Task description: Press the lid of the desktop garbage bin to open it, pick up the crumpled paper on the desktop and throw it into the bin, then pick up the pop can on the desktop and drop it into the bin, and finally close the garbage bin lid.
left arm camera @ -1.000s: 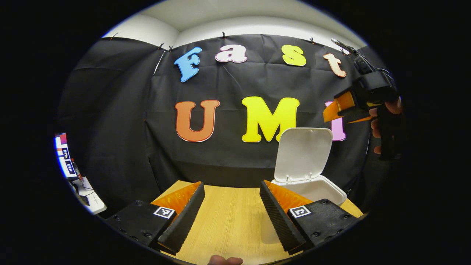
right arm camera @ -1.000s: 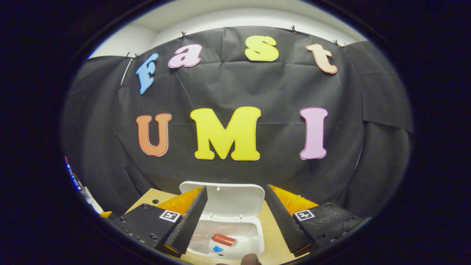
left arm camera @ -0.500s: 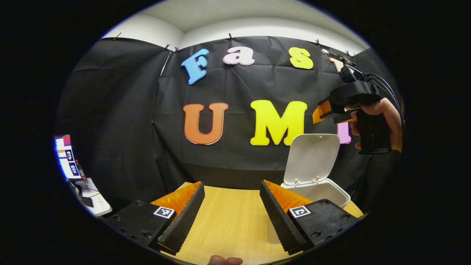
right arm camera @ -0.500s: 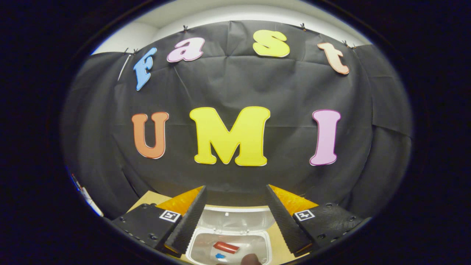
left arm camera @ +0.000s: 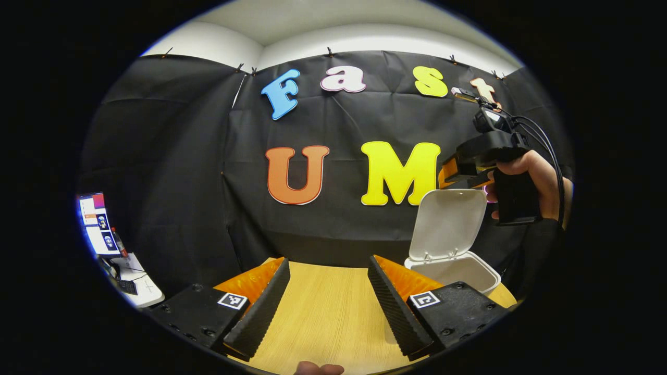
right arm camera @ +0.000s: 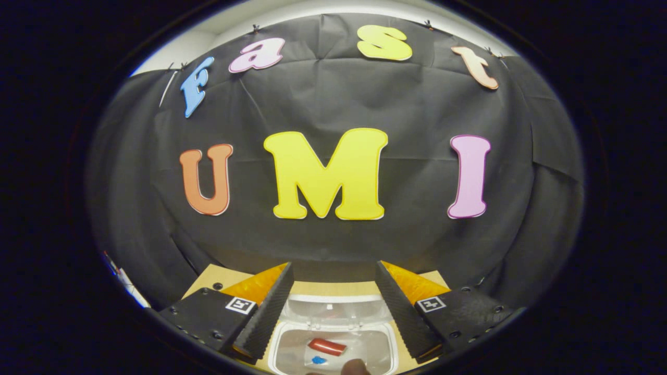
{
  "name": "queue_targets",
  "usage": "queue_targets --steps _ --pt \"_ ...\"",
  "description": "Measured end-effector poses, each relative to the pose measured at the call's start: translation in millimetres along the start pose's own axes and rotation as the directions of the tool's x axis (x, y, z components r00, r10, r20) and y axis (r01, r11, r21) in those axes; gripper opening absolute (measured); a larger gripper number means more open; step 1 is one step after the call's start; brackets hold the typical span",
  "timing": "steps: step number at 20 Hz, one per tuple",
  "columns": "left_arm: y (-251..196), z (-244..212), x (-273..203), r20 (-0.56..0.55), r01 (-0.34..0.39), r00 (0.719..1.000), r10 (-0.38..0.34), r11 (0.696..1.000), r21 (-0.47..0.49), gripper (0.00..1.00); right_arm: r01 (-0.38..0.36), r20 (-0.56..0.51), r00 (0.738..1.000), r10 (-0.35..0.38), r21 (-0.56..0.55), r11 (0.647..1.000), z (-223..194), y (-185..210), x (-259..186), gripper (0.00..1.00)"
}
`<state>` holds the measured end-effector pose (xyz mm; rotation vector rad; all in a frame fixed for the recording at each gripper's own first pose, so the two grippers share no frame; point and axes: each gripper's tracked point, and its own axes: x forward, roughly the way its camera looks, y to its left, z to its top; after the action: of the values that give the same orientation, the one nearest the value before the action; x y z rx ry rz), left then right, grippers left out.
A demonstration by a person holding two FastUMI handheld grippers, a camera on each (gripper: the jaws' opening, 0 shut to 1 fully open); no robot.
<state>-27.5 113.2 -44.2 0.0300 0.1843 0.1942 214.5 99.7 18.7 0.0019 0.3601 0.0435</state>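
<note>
The white desktop bin (left arm camera: 452,272) stands at the table's right side with its lid (left arm camera: 447,223) swung up, almost upright. A hand holds my right gripper (left arm camera: 449,172) just above the lid's top edge. From the right gripper view I look straight down into the bin (right arm camera: 333,354). A red pop can (right arm camera: 327,346) lies on its floor beside a small blue scrap (right arm camera: 318,360), and the lid (right arm camera: 338,308) shows nearly edge-on. My right gripper (right arm camera: 331,307) is open and holds nothing. Low over the wooden table (left arm camera: 325,317), left of the bin, my left gripper (left arm camera: 325,307) is open and empty too.
A side desk with a lit screen (left arm camera: 96,224) stands far left beyond the table. The black cloth wall runs close behind the table's back edge and the bin. A fingertip (left arm camera: 318,369) shows at the bottom edge.
The right gripper has moved left and down to just above the lid's top edge. In its own view the lid went from face-on to edge-on. The left gripper stays almost still.
</note>
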Motion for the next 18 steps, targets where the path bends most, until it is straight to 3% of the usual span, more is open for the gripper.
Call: queue_targets --steps 12,18 --pt "-5 -1 -11 0.011 0.037 0.999 -0.037 0.999 0.004 0.97 0.033 -0.001 0.999 -0.033 -0.006 0.999 -25 -8 -33 0.99" --pt "-12 1 -15 0.025 0.076 0.997 -0.077 0.997 0.009 0.96 0.045 -0.029 0.999 -0.045 0.007 0.999 -60 -14 -59 0.99"
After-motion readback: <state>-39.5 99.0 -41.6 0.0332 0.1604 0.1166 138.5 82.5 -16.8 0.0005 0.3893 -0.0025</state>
